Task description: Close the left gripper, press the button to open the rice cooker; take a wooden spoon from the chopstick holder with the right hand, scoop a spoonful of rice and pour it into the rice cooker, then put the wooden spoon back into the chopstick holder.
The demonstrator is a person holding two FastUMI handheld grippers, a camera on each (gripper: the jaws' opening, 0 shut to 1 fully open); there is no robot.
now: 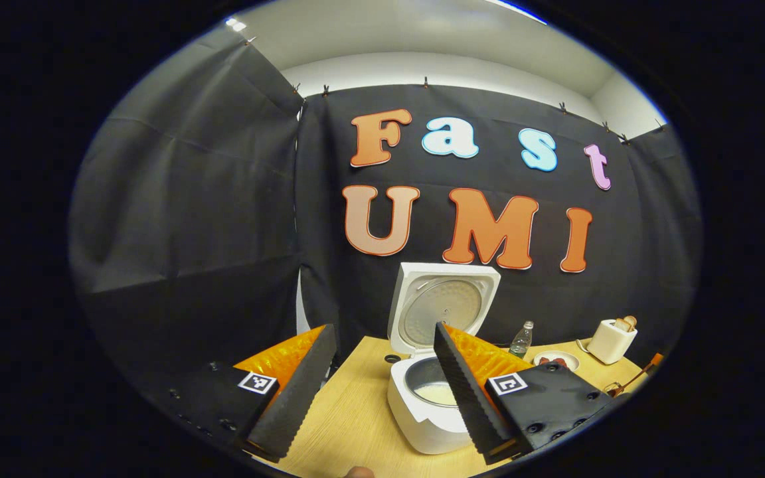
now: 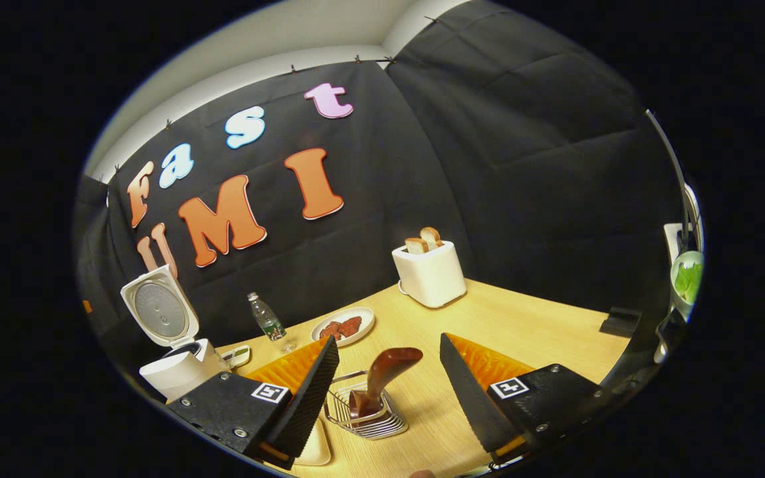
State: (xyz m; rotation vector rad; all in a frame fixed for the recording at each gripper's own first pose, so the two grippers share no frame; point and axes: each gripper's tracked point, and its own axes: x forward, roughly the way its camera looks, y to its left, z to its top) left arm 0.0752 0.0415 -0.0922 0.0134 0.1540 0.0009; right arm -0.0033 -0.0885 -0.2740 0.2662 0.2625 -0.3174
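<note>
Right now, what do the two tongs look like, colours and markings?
Both match. The left tongs have two long black fingers with ridged, sawtooth-edged pads, backed by translucent orange ribbed plastic. Each finger sits on a black block with screws and a small square black-and-white tag. The right tongs have the same black fingers, orange backing and tags.

The left gripper point(image 1: 382, 392) has 2 long wedge-shaped fingers point(image 1: 293, 398) faced with black ribbed foam pads, backed by translucent orange ridged plastic. Each finger sits on a matte black block carrying a small square black-and-white marker and several dark round screws. The right gripper point(image 2: 389, 392) is built the same way: 2 black serrated pads point(image 2: 472, 395), orange ribbed backing, black mounts with silver screw heads, 1 white-bordered marker on each mount.
</note>
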